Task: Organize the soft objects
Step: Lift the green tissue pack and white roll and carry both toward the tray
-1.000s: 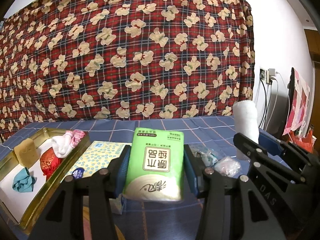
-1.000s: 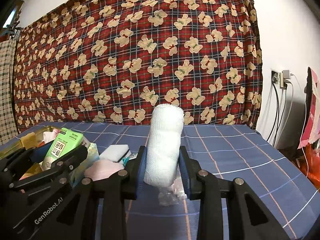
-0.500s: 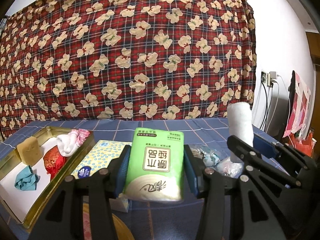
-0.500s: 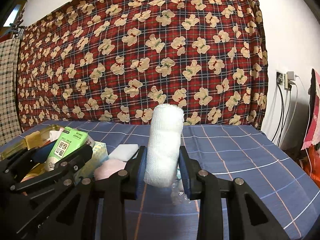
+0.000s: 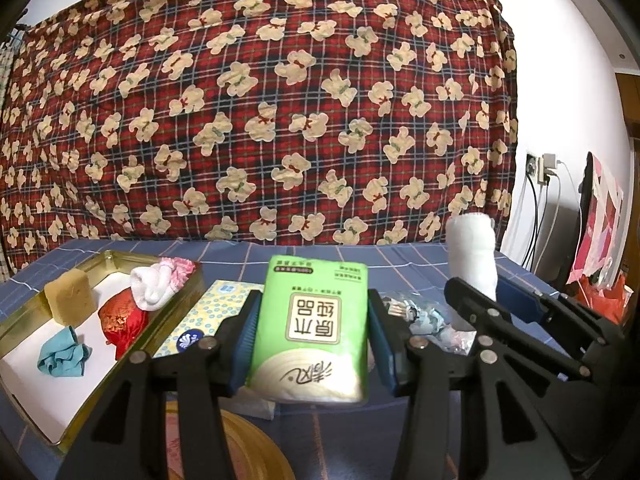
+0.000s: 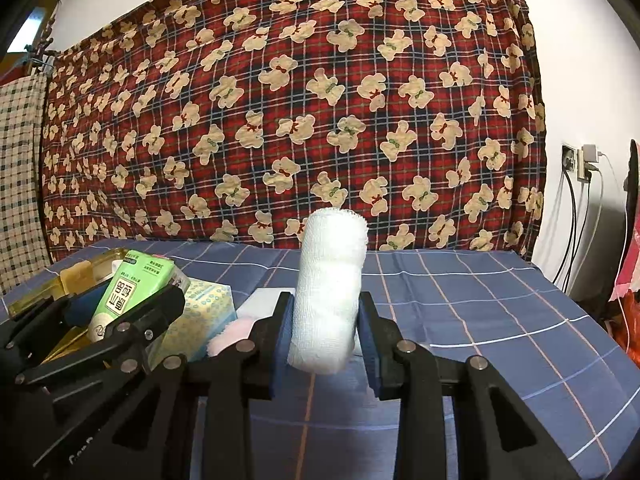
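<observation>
Left tongs (image 5: 308, 344) still grip the green tissue pack (image 5: 310, 332), right tongs (image 6: 324, 332) the white gauze roll (image 6: 330, 292); both apparently lifted, neither yet in the gold tin tray (image 5: 168, 316).

Even indoor light, sharp centre; fisheye bends the dark edges, perhaps slightly soft there

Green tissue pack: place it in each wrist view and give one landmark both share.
Left wrist: green tissue pack at centre, clamped upright in the left gripper.
Right wrist: same pack at far left, tilted.
Shared landmark: dotted tissue box, beside the pack in both views.
</observation>
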The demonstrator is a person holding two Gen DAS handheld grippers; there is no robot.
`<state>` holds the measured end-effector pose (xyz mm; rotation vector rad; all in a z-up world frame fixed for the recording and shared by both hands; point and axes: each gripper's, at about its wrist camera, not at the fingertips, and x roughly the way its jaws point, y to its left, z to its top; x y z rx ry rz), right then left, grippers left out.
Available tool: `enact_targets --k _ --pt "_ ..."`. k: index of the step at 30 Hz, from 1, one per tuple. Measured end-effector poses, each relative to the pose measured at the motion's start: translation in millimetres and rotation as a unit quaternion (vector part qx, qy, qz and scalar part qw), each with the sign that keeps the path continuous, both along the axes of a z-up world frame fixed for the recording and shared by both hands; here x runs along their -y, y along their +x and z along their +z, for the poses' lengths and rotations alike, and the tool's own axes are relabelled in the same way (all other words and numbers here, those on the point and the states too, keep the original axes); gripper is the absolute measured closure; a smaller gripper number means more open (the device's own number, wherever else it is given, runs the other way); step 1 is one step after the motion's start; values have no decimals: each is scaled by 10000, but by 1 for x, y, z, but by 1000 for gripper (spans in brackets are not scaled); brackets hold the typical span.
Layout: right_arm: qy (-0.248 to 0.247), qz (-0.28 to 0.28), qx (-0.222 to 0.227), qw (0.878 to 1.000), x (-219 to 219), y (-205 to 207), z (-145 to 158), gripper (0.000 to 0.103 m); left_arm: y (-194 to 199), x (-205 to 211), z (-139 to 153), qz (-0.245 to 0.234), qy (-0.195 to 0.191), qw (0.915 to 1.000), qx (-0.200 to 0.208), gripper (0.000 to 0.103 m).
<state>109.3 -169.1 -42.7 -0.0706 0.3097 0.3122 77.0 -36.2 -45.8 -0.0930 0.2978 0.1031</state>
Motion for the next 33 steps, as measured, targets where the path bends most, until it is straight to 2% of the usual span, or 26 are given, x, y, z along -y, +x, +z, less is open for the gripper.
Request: enact_targets --k 16,33 --pt "-19 124 -1 9999 -12 -5 -1 68 -8 -18 -1 172 -335 9992 95 53" --pt "-113 356 28 9993 -26 -10 -1 69 -15 -37 -4 -118 -780 9969 42 53"
